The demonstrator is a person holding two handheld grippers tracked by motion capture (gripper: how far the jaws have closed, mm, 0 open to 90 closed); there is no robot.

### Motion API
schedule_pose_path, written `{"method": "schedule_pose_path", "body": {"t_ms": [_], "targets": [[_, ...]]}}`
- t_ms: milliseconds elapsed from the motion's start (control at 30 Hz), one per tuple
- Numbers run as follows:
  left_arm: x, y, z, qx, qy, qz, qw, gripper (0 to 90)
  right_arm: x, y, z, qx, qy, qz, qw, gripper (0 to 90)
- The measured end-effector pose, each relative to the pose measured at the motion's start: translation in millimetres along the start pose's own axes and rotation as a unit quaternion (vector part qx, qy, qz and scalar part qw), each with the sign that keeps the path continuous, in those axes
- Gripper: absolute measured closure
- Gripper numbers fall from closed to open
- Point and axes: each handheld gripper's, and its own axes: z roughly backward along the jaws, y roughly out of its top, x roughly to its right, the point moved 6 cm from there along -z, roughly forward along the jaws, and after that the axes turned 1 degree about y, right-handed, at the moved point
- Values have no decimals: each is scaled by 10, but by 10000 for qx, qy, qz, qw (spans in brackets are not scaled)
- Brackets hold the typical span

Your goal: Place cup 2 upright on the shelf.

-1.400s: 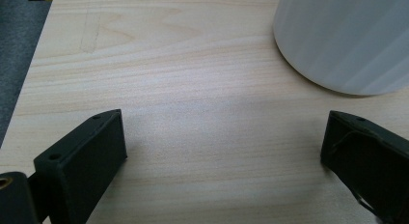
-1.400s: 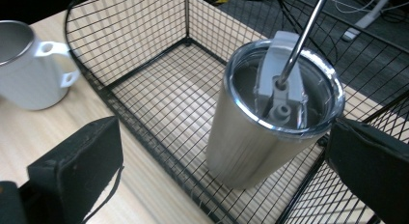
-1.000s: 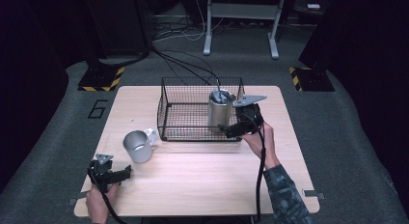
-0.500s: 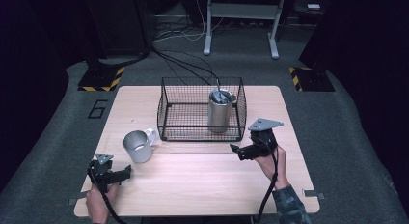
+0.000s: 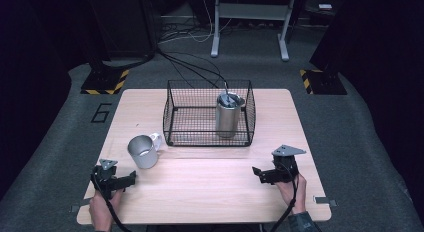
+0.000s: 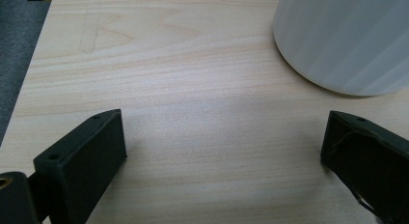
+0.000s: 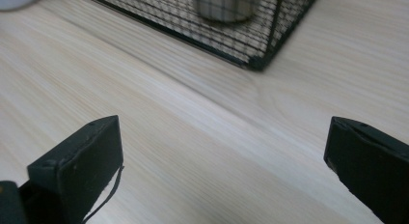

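A black wire basket (image 5: 172, 112) stands at the middle back of the wooden table (image 5: 210, 192). Inside it, at the right, a steel tumbler (image 5: 229, 114) stands upright; the right gripper view catches its base (image 7: 226, 7) behind the basket mesh (image 7: 260, 45). A steel mug (image 5: 142, 151) with a white handle sits left of the basket, and its pale wall (image 6: 347, 40) is close ahead in the left gripper view. My left gripper (image 5: 127, 179) rests open at the front left. My right gripper (image 5: 259, 173) rests open at the front right, jaws empty (image 7: 222, 166).
Cables run across the grey floor behind the table toward a metal stand (image 5: 250, 22). Yellow-and-black striped blocks (image 5: 106, 82) sit at both back corners. The table's left edge (image 6: 29, 79) lies close to my left gripper.
My right gripper has let go of the tumbler in the basket, drawn back toward the front right of the table and come down there. The left gripper has stayed put.
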Motion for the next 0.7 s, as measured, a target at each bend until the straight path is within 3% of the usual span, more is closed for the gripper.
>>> {"method": "schedule_pose_path", "body": {"t_ms": [233, 400, 700], "targets": [[1, 1, -1, -12, -17, -5, 10000, 18, 194, -279, -51, -100, -306, -201, 9993, 0], [-3, 1, -1, -6, -26, -30, 10000, 18, 274, -420, -92, -171, -352, -336, 9987, 0], [-18, 9, -10, 7, -131, -145, 9998, 14, 313, -569, -168, -291, -421, -166, 9986, 0]]}}
